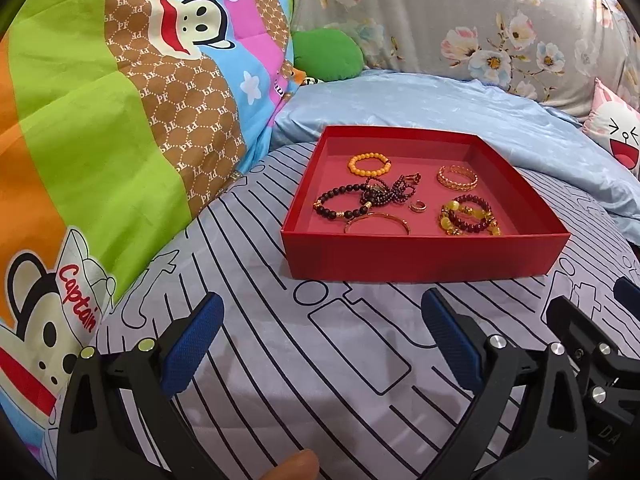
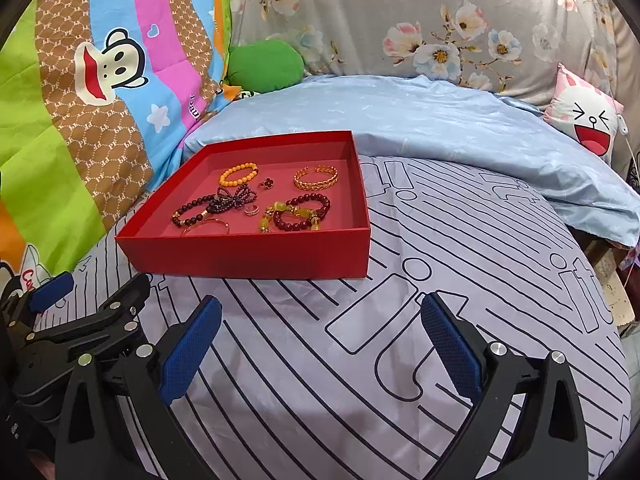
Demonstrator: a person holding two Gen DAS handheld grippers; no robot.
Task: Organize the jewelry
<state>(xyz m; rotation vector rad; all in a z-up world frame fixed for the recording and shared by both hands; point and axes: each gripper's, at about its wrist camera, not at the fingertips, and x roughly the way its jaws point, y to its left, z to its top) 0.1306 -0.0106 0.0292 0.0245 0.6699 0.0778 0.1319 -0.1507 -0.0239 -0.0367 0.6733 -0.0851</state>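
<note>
A shallow red box (image 1: 420, 258) (image 2: 248, 254) sits on the striped grey bedsheet. In it lie an orange bead bracelet (image 1: 369, 164) (image 2: 239, 174), a gold woven cuff (image 1: 457, 177) (image 2: 316, 178), dark bead bracelets (image 1: 344, 202) (image 2: 196, 210), a thin gold bangle (image 1: 378, 223), a small ring (image 1: 419, 207) (image 2: 251, 210) and red-and-yellow bead bracelets (image 1: 472, 216) (image 2: 296, 212). My left gripper (image 1: 322, 344) is open and empty, in front of the box. My right gripper (image 2: 322, 348) is open and empty, in front of the box's right corner.
A colourful cartoon quilt (image 1: 100, 120) rises at the left. A light blue blanket (image 2: 440, 128) lies behind the box, with a floral pillow (image 2: 440, 20) and a green cushion (image 1: 326, 54) beyond. A pink cartoon cushion (image 2: 588, 116) is at the far right.
</note>
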